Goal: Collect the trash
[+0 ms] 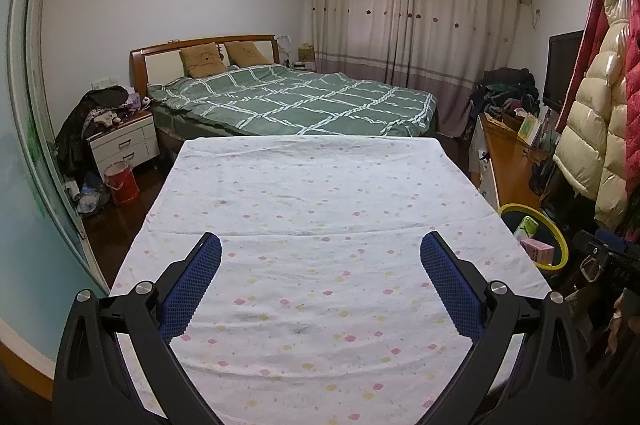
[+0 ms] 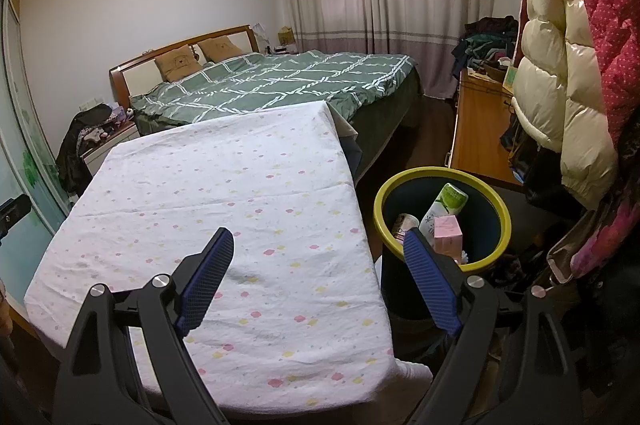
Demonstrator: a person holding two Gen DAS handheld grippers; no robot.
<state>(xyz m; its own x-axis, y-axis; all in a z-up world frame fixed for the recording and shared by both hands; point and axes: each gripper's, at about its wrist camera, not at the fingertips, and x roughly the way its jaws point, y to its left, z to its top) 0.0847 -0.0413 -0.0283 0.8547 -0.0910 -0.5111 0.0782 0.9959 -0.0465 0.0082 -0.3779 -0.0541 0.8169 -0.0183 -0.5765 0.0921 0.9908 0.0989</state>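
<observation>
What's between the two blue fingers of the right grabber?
In the right wrist view, only the flowered sheet on the table and its edge lie between the right gripper's open fingers; the trash bin sits just beyond.

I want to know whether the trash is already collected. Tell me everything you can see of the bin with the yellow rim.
The bin is round, with dark walls and a yellow-green rim; it looks like plastic. It stands upright on the floor, close beside the right edge of the table covered with the flowered cloth. Its mouth is open, without a lid. Inside stand a white and green bottle, a pink carton and a small cup. Neither gripper touches it.
</observation>
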